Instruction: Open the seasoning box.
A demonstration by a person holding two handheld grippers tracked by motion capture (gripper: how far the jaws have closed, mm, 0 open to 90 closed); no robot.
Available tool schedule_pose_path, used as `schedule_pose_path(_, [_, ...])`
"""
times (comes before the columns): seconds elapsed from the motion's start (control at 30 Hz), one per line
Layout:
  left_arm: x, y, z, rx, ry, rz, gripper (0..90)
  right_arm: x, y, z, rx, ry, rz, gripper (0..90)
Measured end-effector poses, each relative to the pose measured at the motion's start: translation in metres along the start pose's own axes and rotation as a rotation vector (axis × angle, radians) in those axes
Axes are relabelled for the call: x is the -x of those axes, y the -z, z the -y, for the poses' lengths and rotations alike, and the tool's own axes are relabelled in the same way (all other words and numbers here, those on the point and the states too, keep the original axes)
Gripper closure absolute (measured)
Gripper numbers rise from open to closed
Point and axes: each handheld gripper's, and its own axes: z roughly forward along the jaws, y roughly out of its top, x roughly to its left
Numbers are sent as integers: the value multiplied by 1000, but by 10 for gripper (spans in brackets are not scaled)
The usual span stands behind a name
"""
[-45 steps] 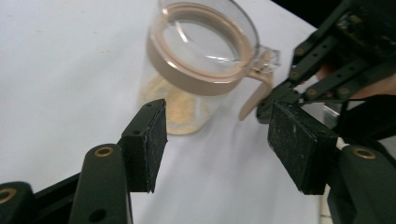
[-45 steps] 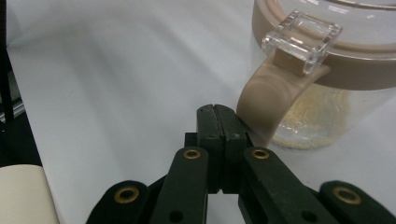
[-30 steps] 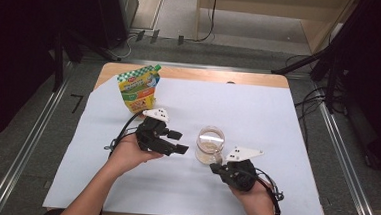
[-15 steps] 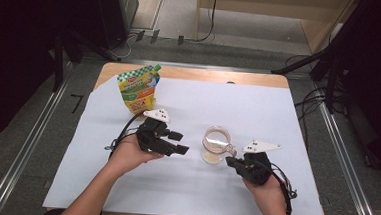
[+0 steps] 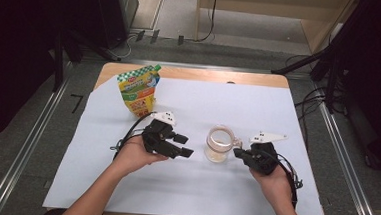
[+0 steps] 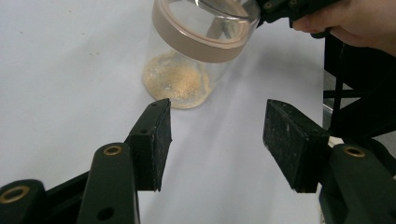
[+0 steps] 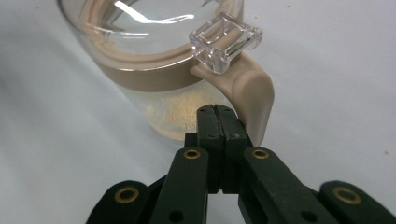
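Your jar [image 5: 218,144] stands upright near the middle of the white sheet [image 5: 258,106], its long axis vertical and its mouth facing straight up. A tan band rings the top under the clear lid, and a thin layer of pale crumbs lies on the bottom. Its beige handle [image 7: 254,95] sticks out toward 3 o'clock in the high view, pointing at your right gripper [image 5: 240,153].

That right gripper has its jaws pressed flat together with nothing between them; the tips sit just beside the handle, at the jar's 3 o'clock. Whether they touch the handle you cannot tell.

Your left gripper [image 5: 183,144] lies at the jar's 9 o'clock, near it but apart. Its jaws stand moderately wide and have just been closing, with nothing between the pads [image 6: 156,140]; the jar sits beyond them.

The yellow-green pouch [image 5: 138,89] stands at 10 o'clock from the jar, well apart.

Against a second ago, your right hand has slid outward toward 3 o'clock. The jar now reads upright, where its mouth looked tipped toward the camera before.
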Motion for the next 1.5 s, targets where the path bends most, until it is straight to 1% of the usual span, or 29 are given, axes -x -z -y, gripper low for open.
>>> schedule_pose_path(0.07, [1,-2,-2,-11,-4,-8,466,6,0,-1,1,-30,-32,900])
schedule_pose_path(0.13, [0,-6,-4,-25,-13,-2,471,10,0,-2,11,-24,-42,900])
schedule_pose_path(0.17, [0,-7,-6,-25,-15,-2,469,12,0,-3,5,-14,-42,900])
schedule_pose_path(0.27, [-2,-11,-12,5,-13,14,454,20,-2,-6,1,9,-43,900])
schedule_pose_path(0.33, [-5,-15,-17,-1,-10,28,450,25,-3,-7,8,10,-57,900])
schedule_pose_path(0.37, [-5,-17,-19,-7,-12,23,446,26,-2,-7,16,11,-69,900])
schedule_pose_path(0.43, [-8,-21,-25,-3,-9,41,439,24,5,-7,32,14,-66,900])
schedule_pose_path(0.47, [-9,-22,-27,5,-10,46,427,23,11,-8,48,12,-68,900])
schedule_pose_path(0.53, [-13,-26,-32,11,-20,47,394,22,21,-7,67,10,-40,900])
schedule_pose_path(0.6, [-17,-31,-36,1,-22,49,351,25,25,-5,75,-6,-24,900])
schedule_pose_path(0.63, [-18,-34,-38,3,-25,56,332,28,26,-5,73,-31,-12,900])
schedule_pose_path(0.67, [-18,-36,-39,2,-41,57,327,30,25,-5,76,-42,-9,900])
schedule_pose_path(0.73, [-18,-43,-42,6,-104,20,298,34,24,-5,76,-64,-9,900])
schedule_pose_path(0.8, [-18,-48,-45,-6,-132,7,299,36,20,-5,72,-79,-12,900])
schedule_pose_path(0.87, [-17,-52,-46,-3,-152,0,299,37,17,-6,72,-94,-15,900])
schedule_pose_path(0.9, [-17,-53,-46,3,-162,12,297,36,16,-6,72,-101,-7,900])
schedule_pose_path(0.93, [-17,-55,-47,6,-158,16,293,36,15,-7,73,-108,-2,900])
schedule_pose_path(1.0, [-16,-60,-47,-12,-173,25,287,37,15,-7,74,-111,-3,900])
schedule_pose_path(1.03, [-14,-62,-47,-20,-182,20,286,37,15,-7,74,-109,3,900])
schedule_pose_path(1.07, [-12,-67,-48,-32,-212,-5,267,36,14,-7,67,-103,11,900])
schedule_pose_path(1.1, [-11,-68,-48,-37,-220,-14,239,35,14,-7,68,-95,22,900])
schedule_pose_path(1.13, [-10,-70,-49,-34,-223,-18,225,35,13,-7,68,-96,25,900])
schedule_pose_path(1.2, [-11,-73,-50,-29,-222,-11,195,34,13,-6,69,-102,31,900])
schedule_pose_path(1.27, [-11,-76,-51,-24,-230,-9,173,34,13,-6,73,-95,34,900])
schedule_pose_path(1.33, [-12,-79,-51,-9,-259,-8,152,34,13,-6,72,-89,38,900])
schedule_pose_path(1.4, [-11,-83,-52,13,-278,-10,137,33,13,-6,73,-93,41,900])
schedule_pose_path(1.5, [-9,-88,-55,19,-301,-24,117,33,13,-5,75,-96,44,900])
